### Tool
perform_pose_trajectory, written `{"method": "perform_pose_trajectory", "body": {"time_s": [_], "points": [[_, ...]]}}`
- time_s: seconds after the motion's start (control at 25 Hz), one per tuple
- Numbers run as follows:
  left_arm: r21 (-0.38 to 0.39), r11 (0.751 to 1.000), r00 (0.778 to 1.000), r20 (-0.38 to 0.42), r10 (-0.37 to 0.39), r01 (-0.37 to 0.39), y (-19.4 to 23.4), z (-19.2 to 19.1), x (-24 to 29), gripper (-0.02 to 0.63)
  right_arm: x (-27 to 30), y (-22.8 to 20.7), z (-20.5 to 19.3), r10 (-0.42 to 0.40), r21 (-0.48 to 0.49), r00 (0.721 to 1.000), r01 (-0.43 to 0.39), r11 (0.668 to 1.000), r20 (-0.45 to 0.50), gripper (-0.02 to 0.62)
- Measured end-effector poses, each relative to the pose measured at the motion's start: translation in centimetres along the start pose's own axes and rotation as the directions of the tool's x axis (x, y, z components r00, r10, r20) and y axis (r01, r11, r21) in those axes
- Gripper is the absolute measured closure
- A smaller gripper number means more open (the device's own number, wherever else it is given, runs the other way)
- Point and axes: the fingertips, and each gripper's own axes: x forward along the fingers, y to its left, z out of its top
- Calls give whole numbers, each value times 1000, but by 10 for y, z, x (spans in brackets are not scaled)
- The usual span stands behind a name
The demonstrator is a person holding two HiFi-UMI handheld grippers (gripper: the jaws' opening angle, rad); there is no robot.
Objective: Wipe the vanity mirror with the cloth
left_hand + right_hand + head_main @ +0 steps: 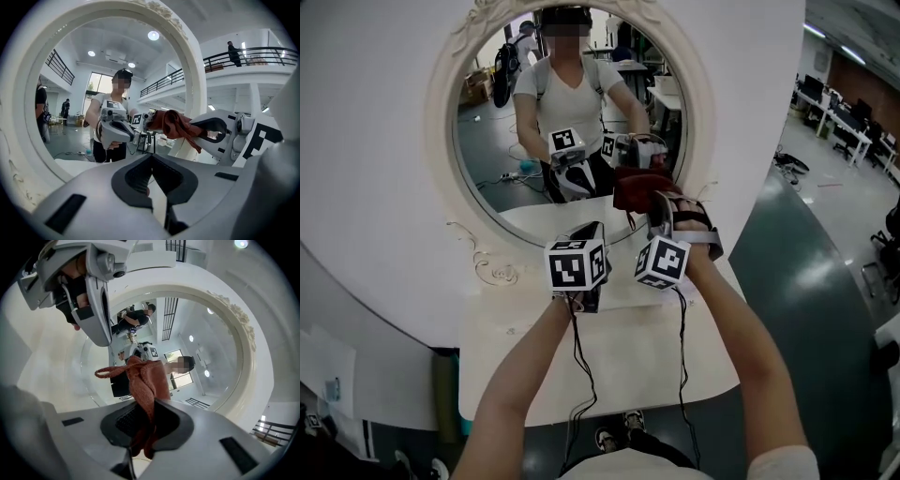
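Close up, right gripper (143, 420) pinches the red cloth (147, 380) at the mirror (487, 159)'s lower rim; left gripper (151, 171), closed and empty, is just beside.

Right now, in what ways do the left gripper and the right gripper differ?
The right gripper is shut on the reddish-brown cloth; the left gripper is shut on nothing. The right gripper reaches up to the lower edge of the mirror; the left gripper sits lower, over the tabletop. Both point towards the mirror and carry a marker cube.
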Motion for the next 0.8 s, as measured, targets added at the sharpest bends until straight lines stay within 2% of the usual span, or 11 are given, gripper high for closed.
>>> {"method": "perform_pose_trajectory", "body": {"time_s": [0.28, 0.48, 0.6, 0.8], "points": [[15, 999, 995, -94, 34, -33, 15, -60, 4, 595, 3, 76, 6, 123, 8, 992, -123, 992, 1, 535], [-2, 999, 989, -142, 51, -52, 30, -96, 4, 595, 7, 121, 7, 228, 33, 974, -228, 973, -13, 537], [-3, 998, 983, -170, 64, -66, 37, -115, 2, 595, 8, 137, 6, 270, 39, 963, -270, 962, -17, 535], [-20, 996, 979, -186, 78, -83, 50, -128, 0, 595, 11, 148, 8, 295, 32, 955, -294, 955, -21, 537]]}}
